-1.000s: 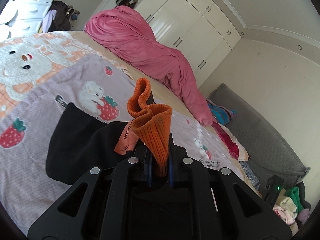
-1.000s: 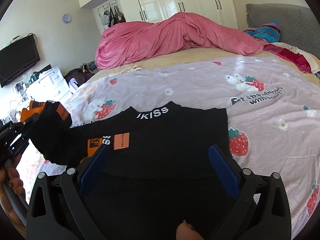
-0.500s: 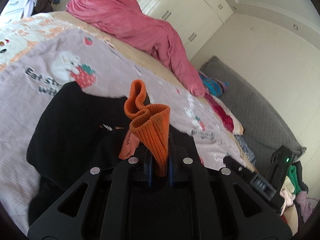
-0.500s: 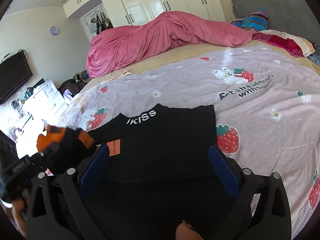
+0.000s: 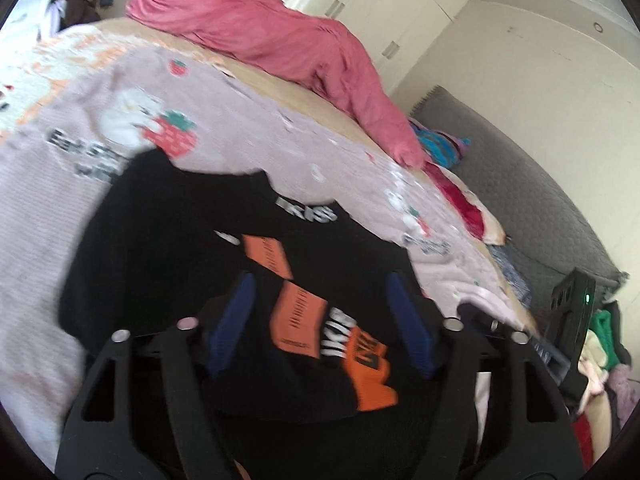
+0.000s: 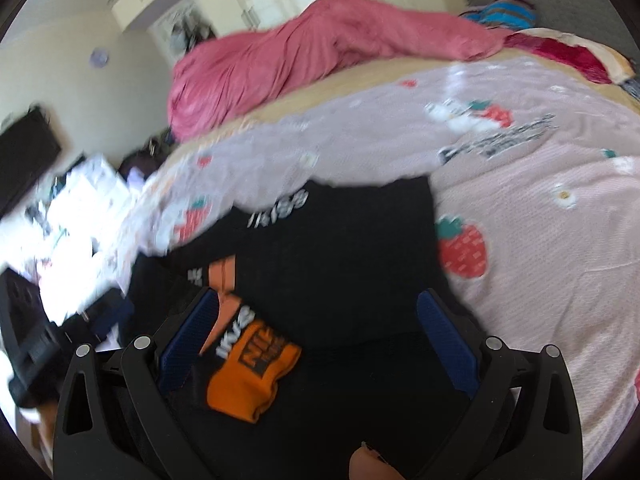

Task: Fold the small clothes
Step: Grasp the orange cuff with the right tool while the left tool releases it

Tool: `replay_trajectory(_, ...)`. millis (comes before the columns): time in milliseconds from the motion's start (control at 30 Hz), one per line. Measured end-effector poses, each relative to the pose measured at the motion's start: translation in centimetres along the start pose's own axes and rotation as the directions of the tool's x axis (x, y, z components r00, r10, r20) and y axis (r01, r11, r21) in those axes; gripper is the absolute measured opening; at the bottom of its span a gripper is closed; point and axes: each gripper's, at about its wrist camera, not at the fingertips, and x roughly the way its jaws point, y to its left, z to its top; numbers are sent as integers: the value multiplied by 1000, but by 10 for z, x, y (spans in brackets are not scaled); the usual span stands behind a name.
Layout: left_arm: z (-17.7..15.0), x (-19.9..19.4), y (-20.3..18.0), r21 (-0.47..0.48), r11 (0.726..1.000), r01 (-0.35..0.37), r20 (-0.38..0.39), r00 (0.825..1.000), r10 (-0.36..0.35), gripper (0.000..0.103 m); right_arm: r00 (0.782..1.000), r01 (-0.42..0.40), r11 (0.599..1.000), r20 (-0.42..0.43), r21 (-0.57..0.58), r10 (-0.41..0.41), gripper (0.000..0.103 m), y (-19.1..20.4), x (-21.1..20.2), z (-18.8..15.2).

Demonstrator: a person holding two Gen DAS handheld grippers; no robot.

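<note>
My left hand-held gripper (image 5: 320, 320) was opening, so the orange cuff (image 5: 370, 376) it had pinched lay released on the black sweater (image 5: 160, 248); the right hand-held gripper (image 6: 316, 332) stood open too.

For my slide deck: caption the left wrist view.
Left tongs opening above the black sweater, its orange cuff lying released on the bed.

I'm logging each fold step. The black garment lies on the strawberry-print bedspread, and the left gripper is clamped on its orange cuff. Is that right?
Not quite. The left gripper is not clamped: its jaws are opening, and the orange cuff lies loose on the black garment, as the left wrist view shows. The garment does lie on the strawberry-print bedspread.
</note>
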Motion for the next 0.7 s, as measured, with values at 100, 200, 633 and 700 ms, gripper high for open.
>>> replay_trajectory(100, 6, -10, 12, 2, 997, -71, 29, 997, 71, 79, 996, -2, 999, -93, -43, -1, 99, 14, 22, -14)
replay_trajectory(200, 12, -19, 21, 3, 991, -134, 47, 990, 134, 94, 984, -26, 998, -178, -60, 15, 98, 28, 42, -29)
replay_trajectory(633, 26, -45, 62, -101, 978, -181, 88, 978, 190, 93, 984, -127, 988, -138, -88, 114, 13, 52, 44, -32)
replay_trajectory(700, 27, -48, 65, -113, 978, -176, 97, 978, 187, 93, 985, -148, 981, -103, -127, 136, 13, 60, 34, -18)
